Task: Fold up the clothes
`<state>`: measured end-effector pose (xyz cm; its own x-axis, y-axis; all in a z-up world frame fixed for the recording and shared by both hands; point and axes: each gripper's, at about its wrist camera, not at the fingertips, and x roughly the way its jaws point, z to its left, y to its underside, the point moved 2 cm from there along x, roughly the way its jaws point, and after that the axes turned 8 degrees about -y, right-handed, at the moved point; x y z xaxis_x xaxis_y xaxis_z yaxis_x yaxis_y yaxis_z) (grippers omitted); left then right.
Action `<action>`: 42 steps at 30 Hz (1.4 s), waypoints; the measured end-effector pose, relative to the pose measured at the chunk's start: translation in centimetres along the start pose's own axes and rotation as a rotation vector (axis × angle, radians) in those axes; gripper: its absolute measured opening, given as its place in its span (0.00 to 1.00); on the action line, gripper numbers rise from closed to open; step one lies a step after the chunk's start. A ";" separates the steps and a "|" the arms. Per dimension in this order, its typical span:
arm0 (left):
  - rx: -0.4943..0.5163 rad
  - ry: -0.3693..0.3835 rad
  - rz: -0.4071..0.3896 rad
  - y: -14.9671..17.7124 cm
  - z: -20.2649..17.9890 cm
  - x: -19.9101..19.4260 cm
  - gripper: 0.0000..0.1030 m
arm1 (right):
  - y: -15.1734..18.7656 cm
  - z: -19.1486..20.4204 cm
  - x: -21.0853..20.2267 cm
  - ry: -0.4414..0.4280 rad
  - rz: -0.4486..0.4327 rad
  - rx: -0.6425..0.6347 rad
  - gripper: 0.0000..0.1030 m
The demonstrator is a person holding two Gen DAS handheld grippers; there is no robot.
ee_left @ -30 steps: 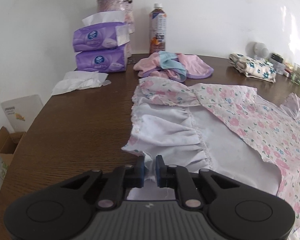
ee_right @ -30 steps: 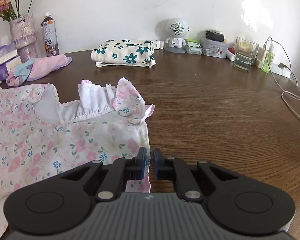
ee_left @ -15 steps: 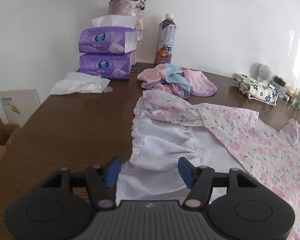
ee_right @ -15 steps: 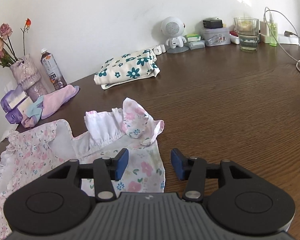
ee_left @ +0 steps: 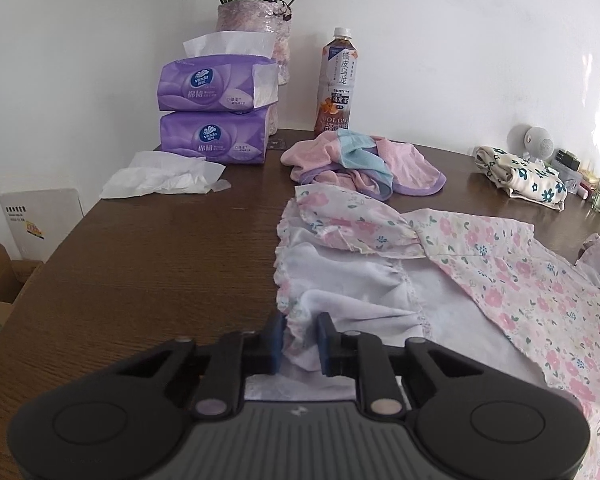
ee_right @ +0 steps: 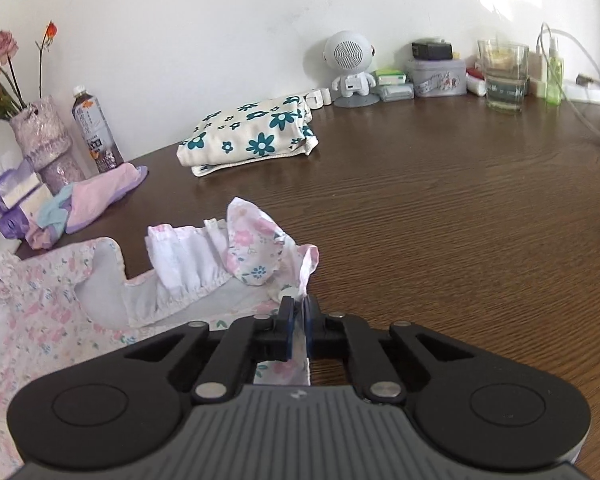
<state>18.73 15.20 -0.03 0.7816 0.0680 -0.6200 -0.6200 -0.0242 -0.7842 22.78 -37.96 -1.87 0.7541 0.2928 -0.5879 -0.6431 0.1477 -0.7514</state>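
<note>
We've got the limp, light dress [ee_left: 500,264] spread on the table [ee_left: 160,264], left gripper [ee_left: 300,340] nearly closed around its ruffled hem, right gripper [ee_right: 299,326] pinching the far edge.

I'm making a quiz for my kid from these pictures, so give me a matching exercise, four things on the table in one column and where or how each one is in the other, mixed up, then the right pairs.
Things:
1. tea bottle
2. crumpled tissue
3. floral dress
4. glass

Places or states:
A. gripped at its edge by both the left gripper and the right gripper
B. lying loose in front of the purple tissue packs
C. standing upright by the wall, right of the vase
D. among the clutter at the table's far right

Pairs: 1-C, 2-B, 3-A, 4-D
</note>
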 end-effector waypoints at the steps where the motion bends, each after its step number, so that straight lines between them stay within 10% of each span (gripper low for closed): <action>1: -0.003 0.000 -0.002 0.0 0.0 0.0 0.15 | 0.0 0.0 0.0 0.011 -0.003 -0.009 0.05; 7: -0.028 0.001 -0.005 0.0 0.2 -0.4 0.18 | 0.1 -1.0 -1.2 -0.068 -0.010 0.097 0.16; 9: -0.046 0.014 -0.009 0.1 0.4 -0.9 0.31 | 0.4 -1.1 -2.1 -0.090 -0.017 0.120 0.37; 15: -0.053 0.028 -0.017 0.7 0.9 -2.5 0.52 | 1.8 0.1 -4.0 -0.070 0.004 0.055 0.46; 22: -0.001 0.028 -0.001 2.0 0.6 -2.9 0.49 | 3.3 1.0 -4.1 -0.030 0.002 -0.006 0.45; 27: 0.008 0.021 -0.003 2.1 0.7 -2.9 0.12 | 3.6 1.2 -4.1 0.016 0.004 -0.044 0.08; 32: -0.029 0.011 0.001 2.0 1.1 -2.7 0.11 | 3.7 0.7 -4.3 0.015 -0.004 -0.031 0.06; 34: -0.044 0.000 0.006 1.9 1.3 -2.9 0.14 | 3.8 0.5 -4.7 -0.004 -0.005 -0.016 0.09; 37: -0.097 0.023 0.000 2.0 1.9 -3.9 0.17 | 4.1 0.2 -5.9 -0.066 -0.015 0.023 0.47; 42: -0.092 0.026 -0.022 2.7 2.4 -6.5 0.44 | 5.2 1.0 -7.3 -0.032 -0.020 -0.039 0.49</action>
<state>11.85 17.05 1.91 0.7971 0.0438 -0.6023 -0.5949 -0.1142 -0.7956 13.77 -38.36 -1.20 0.7617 0.3204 -0.5632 -0.6218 0.1171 -0.7743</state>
